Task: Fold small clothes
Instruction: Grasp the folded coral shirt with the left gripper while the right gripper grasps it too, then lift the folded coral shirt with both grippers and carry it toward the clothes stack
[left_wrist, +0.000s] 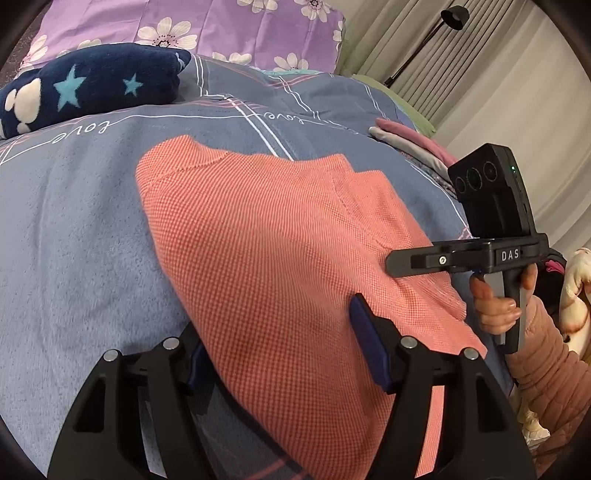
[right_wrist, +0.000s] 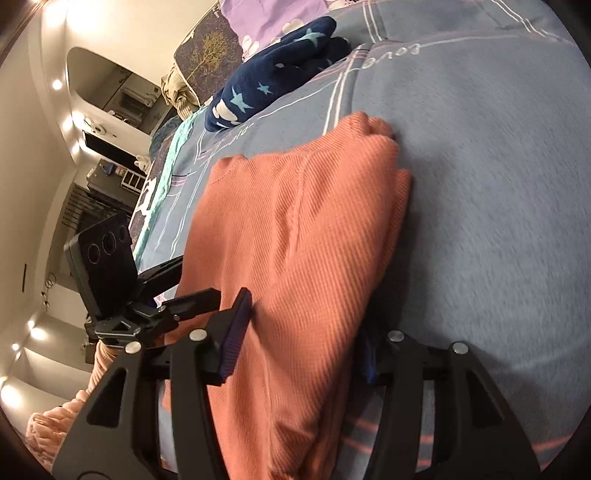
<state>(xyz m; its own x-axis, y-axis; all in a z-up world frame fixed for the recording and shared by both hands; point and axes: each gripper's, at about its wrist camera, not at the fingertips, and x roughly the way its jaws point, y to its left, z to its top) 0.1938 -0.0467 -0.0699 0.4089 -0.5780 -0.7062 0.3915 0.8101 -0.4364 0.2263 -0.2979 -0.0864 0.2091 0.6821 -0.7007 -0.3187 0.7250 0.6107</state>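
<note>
A salmon-orange knit garment (left_wrist: 266, 258) lies folded on the blue-grey bed cover (left_wrist: 74, 221). My left gripper (left_wrist: 280, 343) is open, its two blue-padded fingers set wide apart on either side of the garment's near edge. One pad (left_wrist: 365, 347) rests on top of the cloth; the other is partly hidden under it. My right gripper (right_wrist: 303, 339) is open too and straddles the same garment (right_wrist: 295, 240) from the other side, with one pad (right_wrist: 236, 325) on the cloth. The right gripper also shows in the left wrist view (left_wrist: 480, 258), at the garment's right edge.
A dark blue star-print fleece (left_wrist: 88, 85) lies at the far left. A purple flowered pillow (left_wrist: 221, 26) is behind it. A small stack of folded pink and grey clothes (left_wrist: 406, 140) lies at the right edge of the bed, near the curtains and a floor lamp (left_wrist: 454, 18).
</note>
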